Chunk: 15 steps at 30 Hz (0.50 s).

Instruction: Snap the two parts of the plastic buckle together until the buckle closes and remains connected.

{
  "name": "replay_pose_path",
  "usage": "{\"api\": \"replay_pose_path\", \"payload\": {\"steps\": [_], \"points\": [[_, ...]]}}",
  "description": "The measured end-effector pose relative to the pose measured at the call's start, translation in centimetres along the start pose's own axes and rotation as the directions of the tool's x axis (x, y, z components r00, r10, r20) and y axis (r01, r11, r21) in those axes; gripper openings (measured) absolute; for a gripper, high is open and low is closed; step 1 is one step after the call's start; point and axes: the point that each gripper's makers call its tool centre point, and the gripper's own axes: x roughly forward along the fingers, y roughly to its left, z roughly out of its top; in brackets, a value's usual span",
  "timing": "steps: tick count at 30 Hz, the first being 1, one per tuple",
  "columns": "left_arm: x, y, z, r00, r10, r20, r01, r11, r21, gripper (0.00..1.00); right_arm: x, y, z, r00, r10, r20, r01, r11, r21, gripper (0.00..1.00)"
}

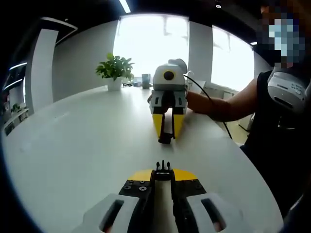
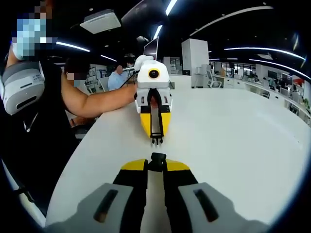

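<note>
Pronged black plastic buckle half (image 1: 163,168) pinched; socket half (image 2: 157,158) apart.

In the left gripper view, the pronged buckle part (image 1: 163,168) is mostly hidden between the closed jaws of the left gripper (image 1: 163,180); just its prongs stick out. In the right gripper view, the socket buckle part (image 2: 157,158) is pinched by the right gripper (image 2: 156,167), its body covered.

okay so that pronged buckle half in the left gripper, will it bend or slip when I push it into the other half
The pronged buckle half looks like thin plastic, so its prongs probably flex. It is small, likely light. The left gripper pinches only its base, so an off-axis push might twist it.
</note>
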Motion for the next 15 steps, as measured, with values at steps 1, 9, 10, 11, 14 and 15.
{"api": "replay_pose_path", "payload": {"steps": [1,9,10,11,14,15], "points": [[0.01,-0.03,0.0,1.0,-0.002,0.0,0.002,1.0,0.0,0.11,0.01,0.02,-0.01,1.0,0.001,-0.001,-0.001,1.0,0.001,0.11],[0.02,0.09,0.06,1.0,-0.002,0.0,0.002,1.0,0.004,0.11,0.15,0.04,-0.2,1.0,0.001,-0.008,-0.001,1.0,0.0,0.11],[0.05,0.12,0.11,1.0,0.002,0.001,-0.002,1.0,0.01,0.11,0.16,0.03,-0.2,1.0,0.0,-0.008,0.0,1.0,-0.001,0.11],[0.05,0.12,0.2,1.0,0.003,0.004,-0.003,1.0,0.012,0.11,0.19,0.05,-0.22,1.0,0.0,-0.009,0.0,1.0,-0.002,0.11],[0.11,0.01,0.41,1.0,0.005,0.01,-0.005,1.0,0.016,0.11,0.25,0.14,-0.2,1.0,0.003,-0.009,-0.003,1.0,-0.003,0.11],[0.17,-0.05,0.38,1.0,0.001,0.009,-0.002,1.0,0.014,0.11,0.25,0.17,-0.21,1.0,0.005,-0.009,-0.005,1.0,-0.005,0.11]]}}
